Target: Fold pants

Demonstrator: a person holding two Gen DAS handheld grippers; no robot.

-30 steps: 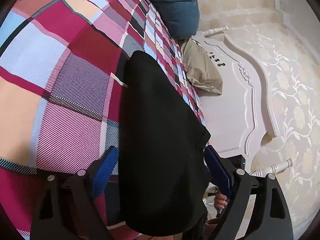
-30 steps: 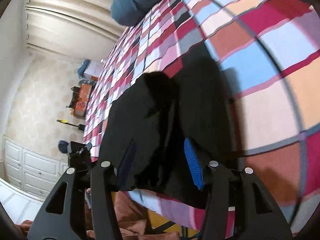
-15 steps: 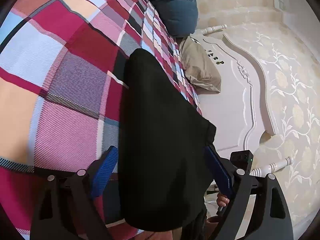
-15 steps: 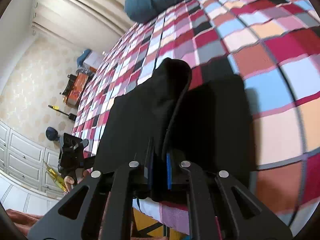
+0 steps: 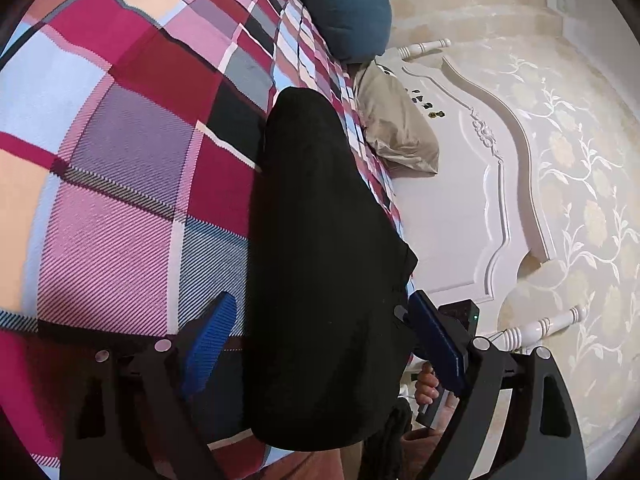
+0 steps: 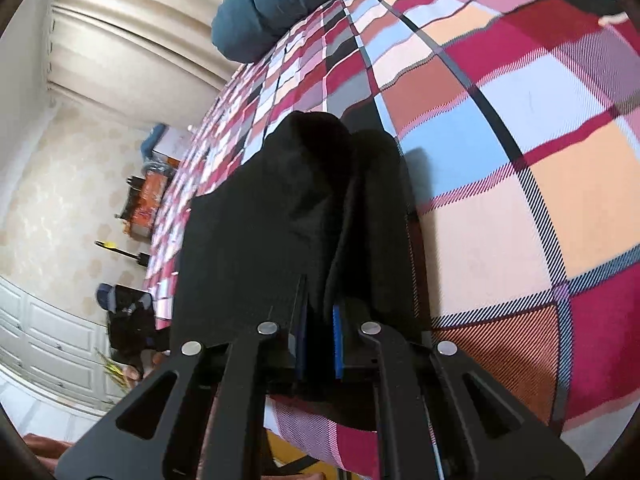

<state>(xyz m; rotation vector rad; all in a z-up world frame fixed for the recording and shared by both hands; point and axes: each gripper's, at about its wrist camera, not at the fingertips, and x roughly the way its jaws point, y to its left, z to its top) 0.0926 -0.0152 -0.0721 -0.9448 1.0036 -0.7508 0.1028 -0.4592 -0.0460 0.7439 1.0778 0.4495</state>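
Black pants (image 5: pixel 320 264) lie on the plaid bedspread (image 5: pixel 120 184) near the bed's edge. In the left wrist view my left gripper (image 5: pixel 320 336) is open, its blue pads standing on either side of the pants. In the right wrist view the pants (image 6: pixel 272 208) are bunched and partly lifted. My right gripper (image 6: pixel 320 340) is shut on a fold of the pants, the cloth pinched between the blue pads. The other gripper shows at the left of that view (image 6: pixel 128 316), held by a hand.
A teal pillow (image 5: pixel 348 4) and a beige pillow (image 5: pixel 396 128) lie by the white headboard (image 5: pixel 472 184). The plaid bedspread (image 6: pixel 520 128) stretches right. A white cabinet (image 6: pixel 36 344) and an orange box (image 6: pixel 148 196) stand beyond the bed.
My right gripper shut on a fold of the pants and lifted it, bunching the cloth. My left gripper stayed open around the pants and hardly moved.
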